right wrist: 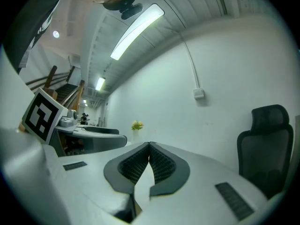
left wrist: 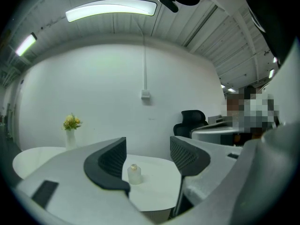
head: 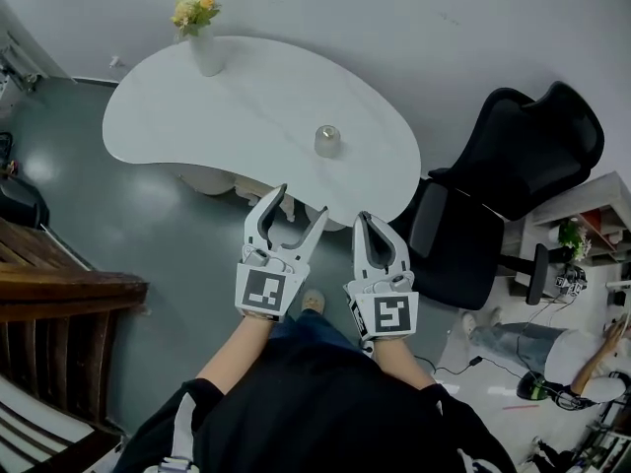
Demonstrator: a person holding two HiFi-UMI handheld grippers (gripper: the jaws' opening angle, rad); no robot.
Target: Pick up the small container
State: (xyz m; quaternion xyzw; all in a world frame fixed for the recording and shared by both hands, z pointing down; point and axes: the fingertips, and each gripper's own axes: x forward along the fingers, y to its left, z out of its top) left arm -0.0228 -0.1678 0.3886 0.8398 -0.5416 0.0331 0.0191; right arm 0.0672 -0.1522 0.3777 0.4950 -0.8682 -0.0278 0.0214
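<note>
A small clear container (head: 327,141) with a gold cap stands upright on the white kidney-shaped table (head: 246,97), near its front right edge. My left gripper (head: 299,205) is held level just short of the table's near edge, jaws open and empty. In the left gripper view the container (left wrist: 134,174) shows between the open jaws, still some way beyond them. My right gripper (head: 376,223) hangs beside the left one, its jaws shut with the tips touching and nothing between them (right wrist: 149,146).
A white vase with yellow flowers (head: 200,35) stands at the table's far left end. A black office chair (head: 493,195) sits right of the table. A wooden stair rail (head: 59,294) is at the left. A person sits on the floor at the lower right.
</note>
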